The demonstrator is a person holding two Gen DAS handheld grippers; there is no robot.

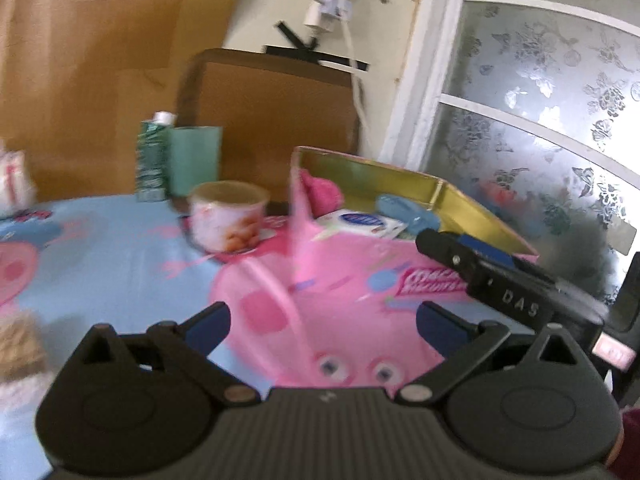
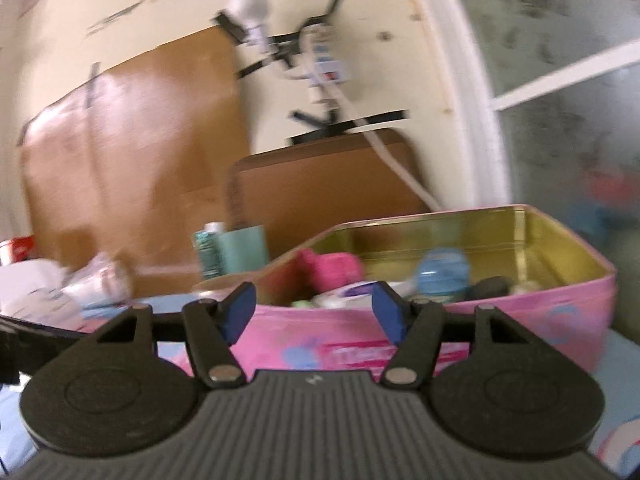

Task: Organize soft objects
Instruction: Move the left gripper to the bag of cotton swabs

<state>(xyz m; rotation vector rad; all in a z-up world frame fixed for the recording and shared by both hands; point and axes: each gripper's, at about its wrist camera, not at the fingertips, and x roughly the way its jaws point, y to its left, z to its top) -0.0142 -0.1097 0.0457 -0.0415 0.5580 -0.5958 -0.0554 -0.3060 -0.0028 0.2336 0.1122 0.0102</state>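
A pink tin box (image 1: 340, 276) with a gold inside stands open on the table; it also shows in the right wrist view (image 2: 520, 304). Inside lie a pink soft object (image 1: 322, 192) (image 2: 336, 268), a blue soft object (image 1: 404, 210) (image 2: 442, 272), a white packet (image 1: 362, 222) and a dark item (image 2: 492, 286). My left gripper (image 1: 322, 320) is open and empty, just in front of the box's near wall. My right gripper (image 2: 314, 312) is open and empty, at the box's front rim; one of its fingers (image 1: 460, 256) shows over the box's right side in the left wrist view.
A pink round tub (image 1: 228, 216), a green carton (image 1: 152, 160) and a teal cup (image 1: 196, 160) stand behind on the blue cartoon cloth (image 1: 100, 248). A fluffy beige item (image 1: 18, 344) lies at the left edge. White bags (image 2: 96, 280) lie left. A window (image 1: 540, 120) is at right.
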